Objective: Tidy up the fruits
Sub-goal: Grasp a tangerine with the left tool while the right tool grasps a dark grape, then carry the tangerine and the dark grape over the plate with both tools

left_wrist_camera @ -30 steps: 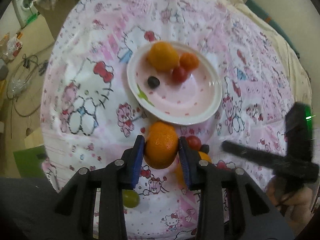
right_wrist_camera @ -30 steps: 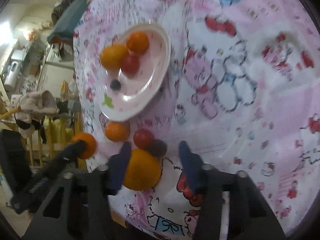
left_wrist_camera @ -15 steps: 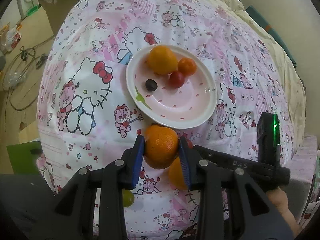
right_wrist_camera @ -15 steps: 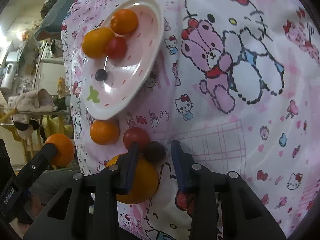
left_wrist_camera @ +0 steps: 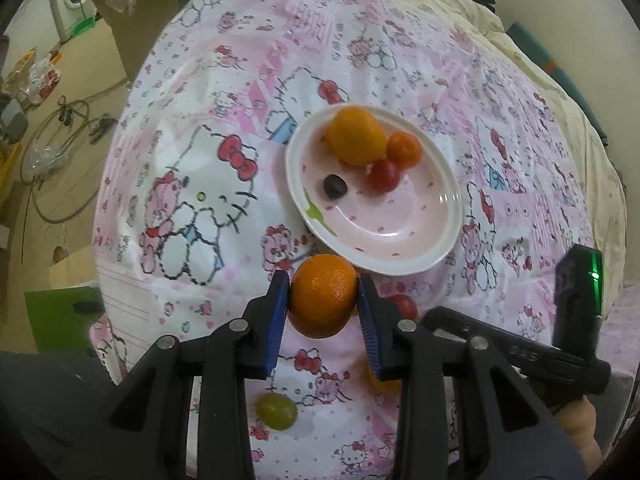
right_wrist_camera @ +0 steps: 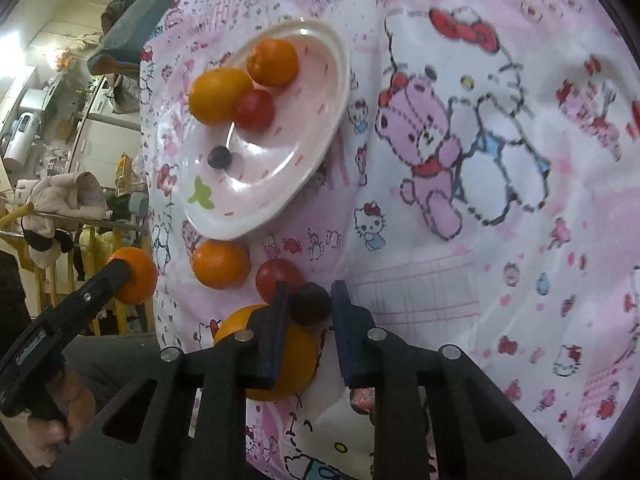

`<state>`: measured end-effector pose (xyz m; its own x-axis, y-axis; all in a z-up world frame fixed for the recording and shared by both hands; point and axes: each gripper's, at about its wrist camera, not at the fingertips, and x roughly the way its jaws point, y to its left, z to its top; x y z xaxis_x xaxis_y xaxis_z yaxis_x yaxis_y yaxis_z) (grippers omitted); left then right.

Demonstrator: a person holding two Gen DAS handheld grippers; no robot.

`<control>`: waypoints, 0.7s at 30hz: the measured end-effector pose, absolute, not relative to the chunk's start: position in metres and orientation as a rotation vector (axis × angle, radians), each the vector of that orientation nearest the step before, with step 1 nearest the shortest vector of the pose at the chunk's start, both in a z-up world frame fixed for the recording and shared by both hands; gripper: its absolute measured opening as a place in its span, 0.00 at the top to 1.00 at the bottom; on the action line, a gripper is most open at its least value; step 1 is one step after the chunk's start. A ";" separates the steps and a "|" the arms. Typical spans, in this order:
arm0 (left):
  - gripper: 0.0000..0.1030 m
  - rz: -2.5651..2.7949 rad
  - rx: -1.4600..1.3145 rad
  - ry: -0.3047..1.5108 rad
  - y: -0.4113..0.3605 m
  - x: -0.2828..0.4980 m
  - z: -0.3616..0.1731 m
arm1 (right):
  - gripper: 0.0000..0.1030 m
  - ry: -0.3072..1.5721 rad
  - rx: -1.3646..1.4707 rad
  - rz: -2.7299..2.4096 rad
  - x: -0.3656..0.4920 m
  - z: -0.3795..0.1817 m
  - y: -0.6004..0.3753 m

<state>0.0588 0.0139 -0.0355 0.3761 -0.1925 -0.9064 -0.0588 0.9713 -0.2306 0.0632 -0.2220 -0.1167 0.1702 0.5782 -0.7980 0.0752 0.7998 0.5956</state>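
Note:
My left gripper (left_wrist_camera: 323,300) is shut on an orange (left_wrist_camera: 323,295) and holds it above the cloth, just in front of the pink plate (left_wrist_camera: 440,248). The plate holds a large orange (left_wrist_camera: 355,140), a small orange (left_wrist_camera: 404,150), a red tomato (left_wrist_camera: 383,175) and a dark grape (left_wrist_camera: 335,186). My right gripper (right_wrist_camera: 307,308) is shut on a dark grape (right_wrist_camera: 310,307) at the cloth. Beside it lie a red tomato (right_wrist_camera: 276,278), a small orange (right_wrist_camera: 220,264) and a large orange (right_wrist_camera: 280,364) under the left finger. A green grape (left_wrist_camera: 277,411) lies near me.
The fruits lie on a pink cartoon-print cloth (left_wrist_camera: 200,200) over a round table. The floor with cables (left_wrist_camera: 52,148) and a green box (left_wrist_camera: 60,316) lies to the left. The plate also shows in the right wrist view (right_wrist_camera: 320,140), with a cluttered rack (right_wrist_camera: 60,208) behind.
My left gripper has lifted the orange higher and drawn back from the plate. My right gripper has closed from wide open onto the dark grape.

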 end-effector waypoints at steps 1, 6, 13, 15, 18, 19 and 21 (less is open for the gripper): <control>0.71 -0.084 -0.241 1.180 0.016 0.058 -0.035 | 0.79 1.361 0.588 0.389 0.062 -0.113 -0.224; 0.71 -0.057 -0.221 1.153 0.021 0.057 -0.032 | 0.79 1.308 0.620 0.384 0.061 -0.099 -0.238; 0.71 -0.020 -0.185 1.160 0.023 0.059 -0.033 | 0.78 1.217 0.673 0.407 0.071 -0.073 -0.251; 0.71 -0.016 -0.165 1.161 0.022 0.059 -0.031 | 0.78 1.186 0.683 0.417 0.076 -0.062 -0.254; 0.71 -0.021 -0.130 1.158 0.019 0.060 -0.025 | 0.78 1.150 0.686 0.432 0.082 -0.049 -0.259; 0.71 -0.022 -0.120 1.155 0.018 0.061 -0.023 | 0.78 1.142 0.681 0.436 0.084 -0.044 -0.260; 0.71 -0.027 -0.093 1.154 0.015 0.065 -0.020 | 0.78 1.122 0.671 0.444 0.091 -0.036 -0.262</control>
